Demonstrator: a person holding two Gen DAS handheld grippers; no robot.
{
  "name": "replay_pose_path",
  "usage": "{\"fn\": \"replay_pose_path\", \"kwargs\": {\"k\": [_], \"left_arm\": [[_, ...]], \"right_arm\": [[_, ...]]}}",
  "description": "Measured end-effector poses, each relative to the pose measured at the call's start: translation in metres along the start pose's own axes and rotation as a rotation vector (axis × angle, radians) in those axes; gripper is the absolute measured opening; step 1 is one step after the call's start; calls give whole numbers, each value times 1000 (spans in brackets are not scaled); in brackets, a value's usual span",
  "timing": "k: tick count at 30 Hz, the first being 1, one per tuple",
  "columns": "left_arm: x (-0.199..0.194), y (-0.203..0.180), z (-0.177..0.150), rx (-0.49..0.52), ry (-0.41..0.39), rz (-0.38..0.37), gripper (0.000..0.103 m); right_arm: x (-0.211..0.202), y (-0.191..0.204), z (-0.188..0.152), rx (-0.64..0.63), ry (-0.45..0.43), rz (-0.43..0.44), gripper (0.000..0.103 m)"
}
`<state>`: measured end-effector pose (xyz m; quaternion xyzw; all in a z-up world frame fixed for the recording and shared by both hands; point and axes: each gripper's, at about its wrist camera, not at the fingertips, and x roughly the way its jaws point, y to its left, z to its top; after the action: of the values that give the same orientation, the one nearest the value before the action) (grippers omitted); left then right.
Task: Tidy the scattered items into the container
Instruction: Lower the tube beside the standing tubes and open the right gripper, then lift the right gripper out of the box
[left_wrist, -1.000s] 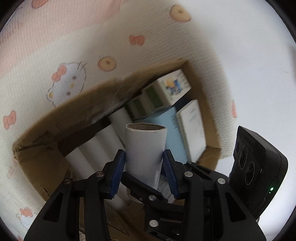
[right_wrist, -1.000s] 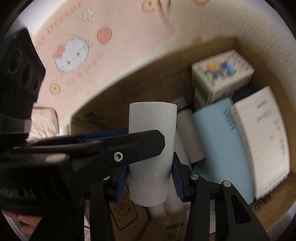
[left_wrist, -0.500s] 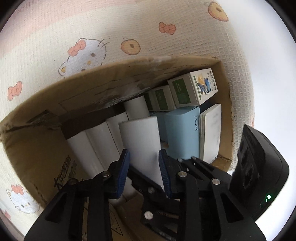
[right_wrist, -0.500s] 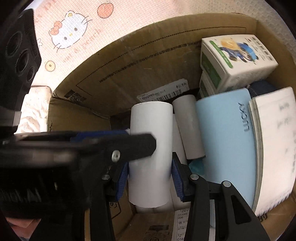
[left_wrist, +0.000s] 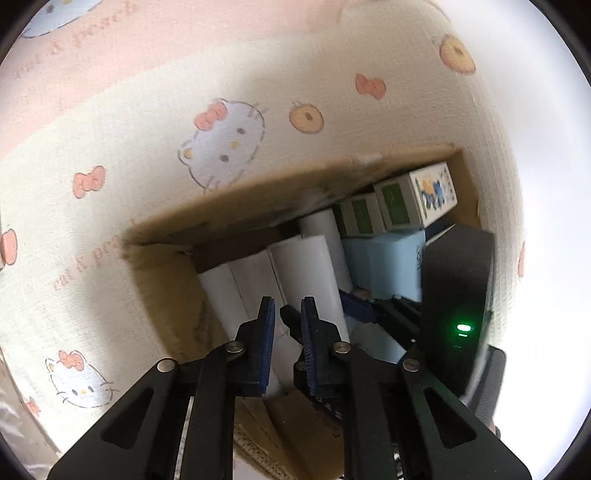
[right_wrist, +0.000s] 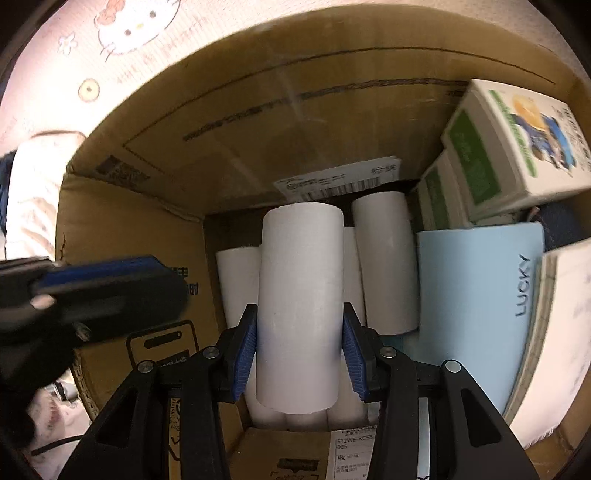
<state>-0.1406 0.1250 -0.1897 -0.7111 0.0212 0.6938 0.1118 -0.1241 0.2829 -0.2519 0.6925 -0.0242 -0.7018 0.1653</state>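
Placing is the step in hand. Left wrist view: the left hand-held gripper (left_wrist: 287, 308) is empty, its blue pads nearly closed with a thin gap, above the cardboard box (left_wrist: 173, 295) at the frame's centre.

Right wrist view: the right hand-held gripper (right_wrist: 300, 332) clamps a white paper roll (right_wrist: 300, 295) at mid-frame, inside the box, above the other rolls (right_wrist: 386, 258), left of the blue book (right_wrist: 476, 314). Next, I judge, it should lower the roll and open.

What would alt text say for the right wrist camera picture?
Right gripper clamps a white paper roll over an open cardboard box, where more white rolls, a light blue LUCKY book and green-and-white cartons lie.
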Motion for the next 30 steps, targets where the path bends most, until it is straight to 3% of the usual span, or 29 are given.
{"fn": "replay_pose_path", "kwargs": {"k": [11, 17, 21, 23, 25, 27, 28, 30], "left_arm": [[-10, 9, 3, 16, 55, -35, 16], [-17, 3, 3, 41, 71, -28, 18], [-23, -4, 0, 58, 69, -25, 22], [-22, -10, -2, 68, 85, -26, 27], [-17, -18, -4, 86, 101, -7, 40], [-10, -28, -7, 110, 115, 7, 42], [-6, -32, -8, 114, 125, 5, 42], [7, -39, -9, 98, 163, -25, 42]], "right_arm": [[29, 23, 1, -134, 104, -186, 41], [2, 18, -10, -104, 60, -195, 42], [-29, -3, -28, -12, 13, -144, 42], [-44, -16, -41, 59, -9, -94, 42], [-52, -27, -52, 124, -2, -32, 42], [-54, -34, -62, 178, 10, 22, 42], [-54, -37, -66, 195, 8, 44, 40], [-50, -42, -75, 239, 15, 78, 27]]}}
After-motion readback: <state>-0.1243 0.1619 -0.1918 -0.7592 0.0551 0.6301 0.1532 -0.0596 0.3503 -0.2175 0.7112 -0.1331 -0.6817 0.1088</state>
